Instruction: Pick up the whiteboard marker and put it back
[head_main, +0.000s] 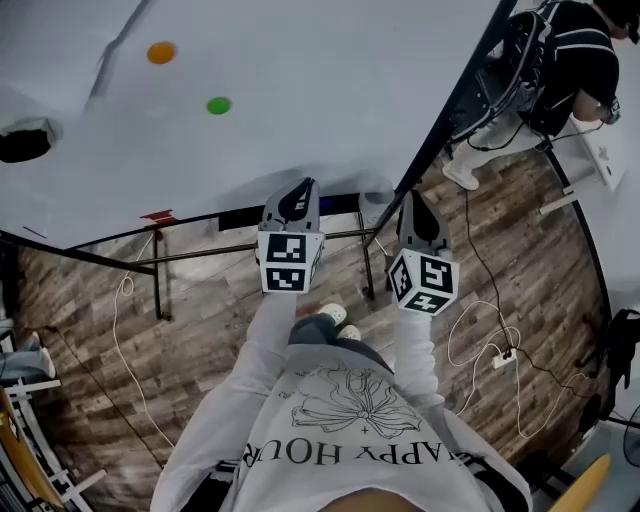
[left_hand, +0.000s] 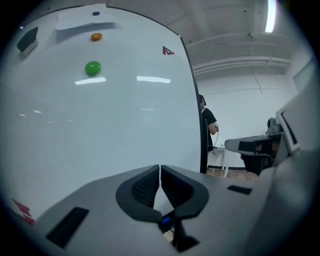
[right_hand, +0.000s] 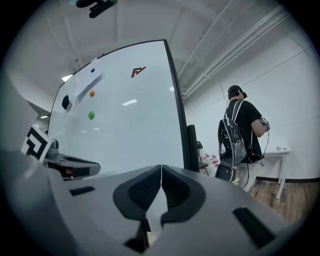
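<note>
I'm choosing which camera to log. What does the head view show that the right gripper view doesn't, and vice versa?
Only the head view: the wooden floor and the person's shoes. Only the right gripper view: the right gripper with its jaws shut and empty, and the red logo on the board. Both: the whiteboard, its orange magnet and green magnet, the left gripper and a bystander.

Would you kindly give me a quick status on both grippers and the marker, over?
Left gripper shut, empty; right gripper shut, empty. Both face the whiteboard. Marker not made out. Another person off right, well apart.
</note>
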